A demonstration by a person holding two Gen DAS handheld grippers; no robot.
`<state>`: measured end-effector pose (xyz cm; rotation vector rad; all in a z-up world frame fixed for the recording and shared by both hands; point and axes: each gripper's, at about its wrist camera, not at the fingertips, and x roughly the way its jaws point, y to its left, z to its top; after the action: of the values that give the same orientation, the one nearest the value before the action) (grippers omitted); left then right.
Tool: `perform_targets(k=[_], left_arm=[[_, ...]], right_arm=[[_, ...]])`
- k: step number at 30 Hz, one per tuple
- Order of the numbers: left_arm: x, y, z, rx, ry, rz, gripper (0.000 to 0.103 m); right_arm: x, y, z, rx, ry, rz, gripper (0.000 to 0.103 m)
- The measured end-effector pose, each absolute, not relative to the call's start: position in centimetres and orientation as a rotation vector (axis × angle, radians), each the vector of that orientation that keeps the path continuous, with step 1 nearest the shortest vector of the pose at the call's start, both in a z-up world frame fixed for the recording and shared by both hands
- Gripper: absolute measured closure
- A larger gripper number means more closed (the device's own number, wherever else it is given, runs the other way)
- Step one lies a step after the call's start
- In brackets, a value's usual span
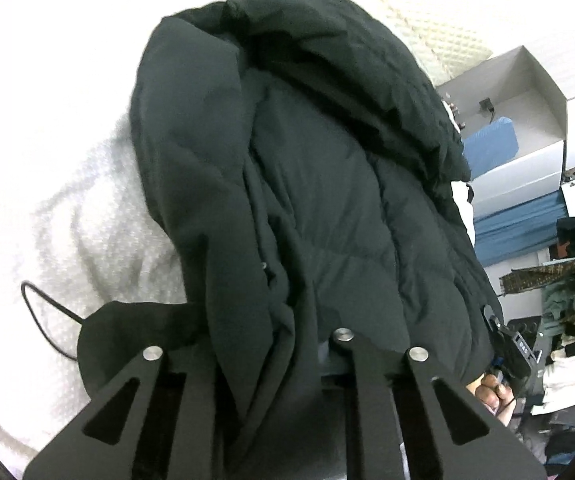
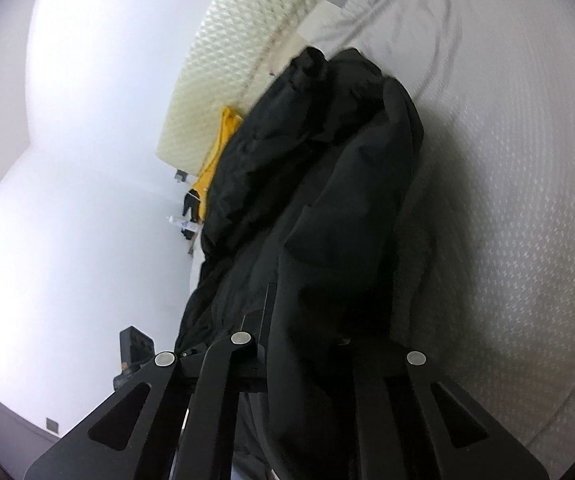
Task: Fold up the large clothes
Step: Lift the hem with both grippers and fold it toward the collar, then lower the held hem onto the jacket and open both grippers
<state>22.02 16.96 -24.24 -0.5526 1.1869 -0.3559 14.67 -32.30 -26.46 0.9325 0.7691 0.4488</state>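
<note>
Black puffer jacket [image 1: 319,184] fabric buries both grippers' fingertips, hiding their grip. Its lower folds leave the frame. A hand [image 1: 491,394] peeks out, mostly hidden.

Both views are brightly lit and strongly bent by the fisheye, with black corners. The white bedding [image 1: 87,220] is blown out on the far left, its weave lost to glare. The black coat [image 1: 307,180] stays dim, folds barely readable. The wall [image 2: 87,160] glows evenly; a soft shadow lies right of the coat.
</note>
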Motion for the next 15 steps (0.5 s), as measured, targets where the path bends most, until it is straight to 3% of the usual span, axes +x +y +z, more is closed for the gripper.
perform_targets(k=[15], left_arm=[[16.5,21.4,-15.5,-0.614,1.06,-0.458,0.092]], right_arm=[[8.3,-33.7,-17.6,0.94,0.573,0.543,0.098]])
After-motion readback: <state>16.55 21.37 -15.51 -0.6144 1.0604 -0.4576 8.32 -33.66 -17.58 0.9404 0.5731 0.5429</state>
